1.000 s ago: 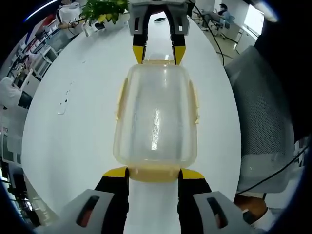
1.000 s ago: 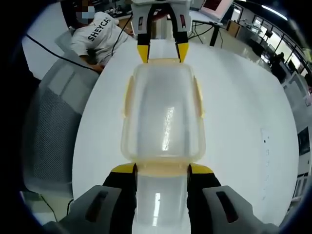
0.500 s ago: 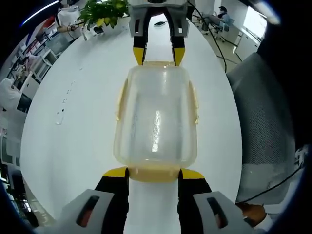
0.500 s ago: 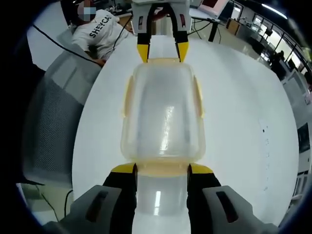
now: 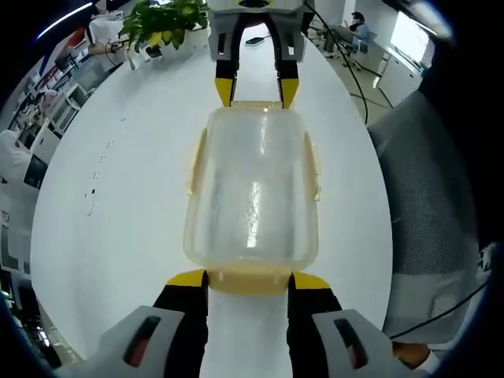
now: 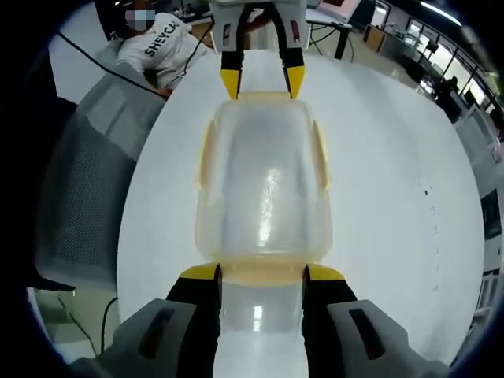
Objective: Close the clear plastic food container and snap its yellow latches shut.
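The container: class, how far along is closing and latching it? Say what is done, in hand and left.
Done: the lid sits on the container. In hand: the left gripper and right gripper each straddle an end latch, jaws apart on either side. Left: the side latches seem to flare outward, so probably unsnapped; whether the end latches have clicked cannot be told.

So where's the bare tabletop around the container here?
Free: white table along both long sides of the container, out to the plant and mesh chair. Crowded: both short ends, with the left gripper and right gripper.
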Tool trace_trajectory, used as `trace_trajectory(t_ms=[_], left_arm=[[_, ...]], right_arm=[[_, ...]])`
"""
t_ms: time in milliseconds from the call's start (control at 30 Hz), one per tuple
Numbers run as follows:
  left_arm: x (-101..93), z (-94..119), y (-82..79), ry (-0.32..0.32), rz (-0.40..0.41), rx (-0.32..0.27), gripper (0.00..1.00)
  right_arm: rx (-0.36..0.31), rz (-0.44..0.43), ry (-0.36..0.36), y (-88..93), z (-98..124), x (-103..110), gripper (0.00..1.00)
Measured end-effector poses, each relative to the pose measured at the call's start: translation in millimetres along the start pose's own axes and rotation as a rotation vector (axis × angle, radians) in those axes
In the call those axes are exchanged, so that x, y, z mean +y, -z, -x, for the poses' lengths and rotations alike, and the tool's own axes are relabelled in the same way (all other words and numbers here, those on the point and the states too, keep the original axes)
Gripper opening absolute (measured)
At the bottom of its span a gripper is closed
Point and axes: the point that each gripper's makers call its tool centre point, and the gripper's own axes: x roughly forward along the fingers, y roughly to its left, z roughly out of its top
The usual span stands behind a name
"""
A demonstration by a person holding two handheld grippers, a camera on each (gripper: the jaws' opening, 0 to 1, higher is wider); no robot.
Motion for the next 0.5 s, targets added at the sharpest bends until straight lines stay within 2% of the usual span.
trace_trajectory(t_ms=[500], left_arm=[[-3.0, -16, -23.6, 0.009, -0.002, -0.031, 0.33]], right_arm=[[-0.001, -0.003, 0.005, 27.6, 7, 1, 0.37]])
